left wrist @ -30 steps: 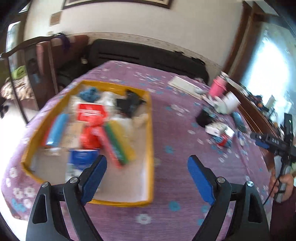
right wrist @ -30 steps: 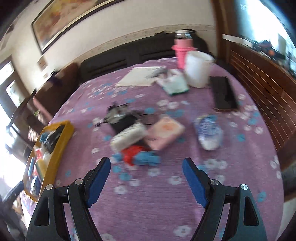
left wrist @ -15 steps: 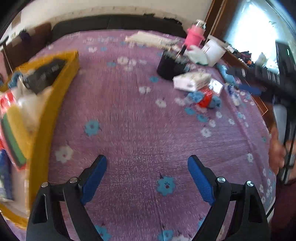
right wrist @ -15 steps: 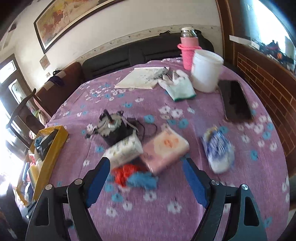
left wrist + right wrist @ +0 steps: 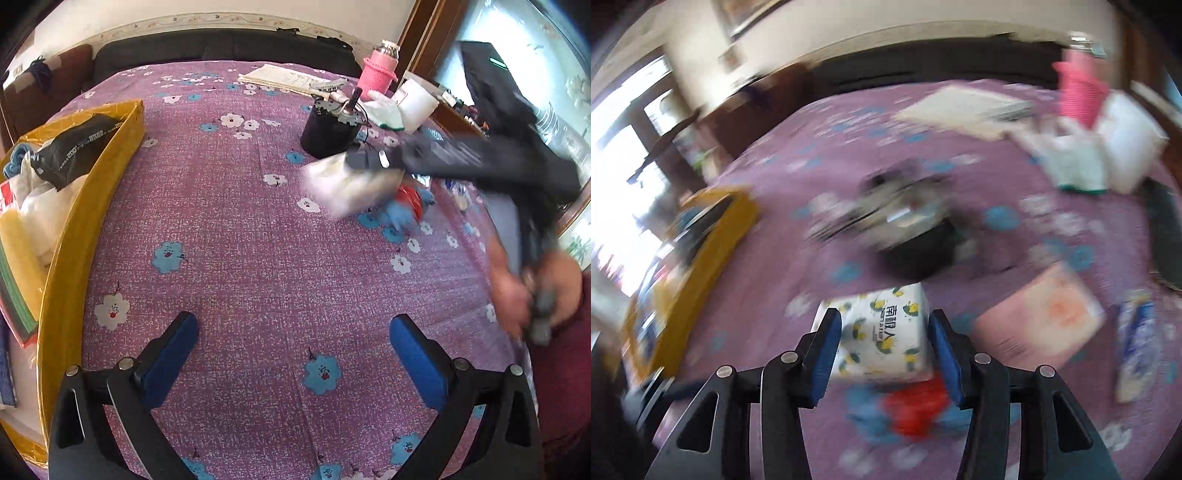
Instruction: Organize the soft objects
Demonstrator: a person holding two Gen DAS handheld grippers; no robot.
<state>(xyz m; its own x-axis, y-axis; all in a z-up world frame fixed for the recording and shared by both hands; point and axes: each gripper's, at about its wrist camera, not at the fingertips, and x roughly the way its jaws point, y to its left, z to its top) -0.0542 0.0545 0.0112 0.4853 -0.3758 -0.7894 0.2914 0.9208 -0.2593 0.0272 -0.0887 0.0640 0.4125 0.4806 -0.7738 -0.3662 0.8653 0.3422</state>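
A white tissue pack [image 5: 882, 343] printed with lemons sits between the blue pads of my right gripper [image 5: 884, 317]. Its jaws are closing and both pads touch the pack's sides. In the left wrist view the same pack [image 5: 343, 188] is a blur under the right gripper [image 5: 365, 160], which a person's hand [image 5: 517, 288] holds. My left gripper [image 5: 291, 325] hovers over bare purple cloth, its jaws opening wide with nothing between them. A yellow tray [image 5: 74, 229] holding several soft items stands at the left. A red and blue soft bundle [image 5: 916, 406] lies just under the pack.
A black cylinder with wires [image 5: 328, 129] stands behind the pack. A pink pack [image 5: 1041, 321] and a blue-white pouch [image 5: 1137, 339] lie to the right. At the back are a pink flask [image 5: 380, 74], a white tub [image 5: 417, 103], a glove [image 5: 384, 114] and papers [image 5: 284, 77].
The right gripper dropped towards the tissue pack and narrowed its jaws around it. The left view swung from the tray to the table's middle, then held still with its jaws spread wider.
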